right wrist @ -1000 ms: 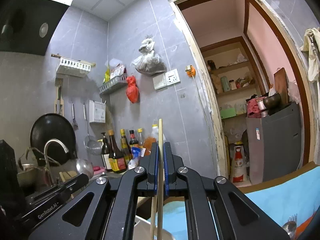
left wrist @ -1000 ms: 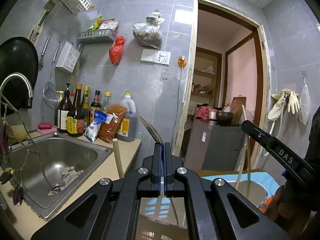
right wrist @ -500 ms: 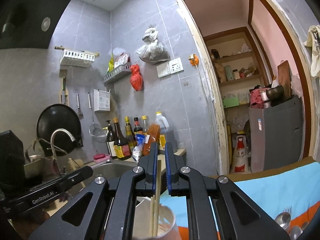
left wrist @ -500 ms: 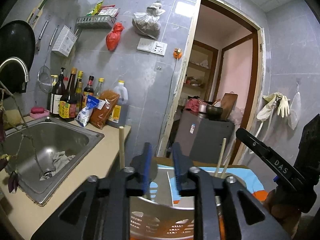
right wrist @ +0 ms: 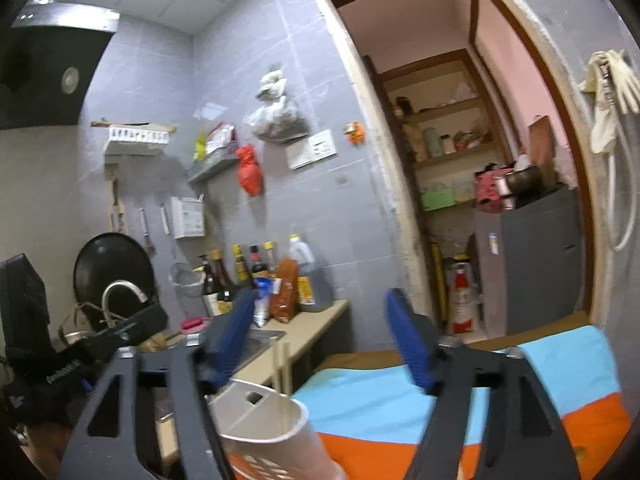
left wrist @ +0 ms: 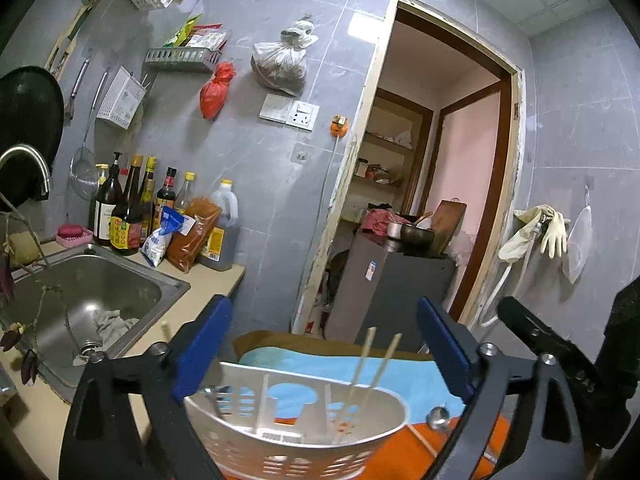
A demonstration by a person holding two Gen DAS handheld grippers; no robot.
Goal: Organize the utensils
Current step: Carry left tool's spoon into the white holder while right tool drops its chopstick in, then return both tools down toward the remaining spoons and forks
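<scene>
Left gripper (left wrist: 320,344) spread wide, empty, over white slotted utensil basket (left wrist: 298,434); spoon (left wrist: 214,394) mostly hidden at its left, two chopsticks (left wrist: 370,364) lean in its right compartment. Right gripper (right wrist: 326,340) spread, empty; view blurred, basket cut off.

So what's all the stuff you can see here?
caddy: one, white, front, on the cloth
chopsticks: two, pale, standing in the caddy
spoon: one, metal, in the caddy's left part
cloth: one, blue and orange, under the caddy
sink: one, steel, left, rag inside
bottles: several, dark, behind the sink
bag: one, red, hanging on the wall
gloves: pale, hanging at right
left tool: open, above the caddy
right tool: open, empty
</scene>
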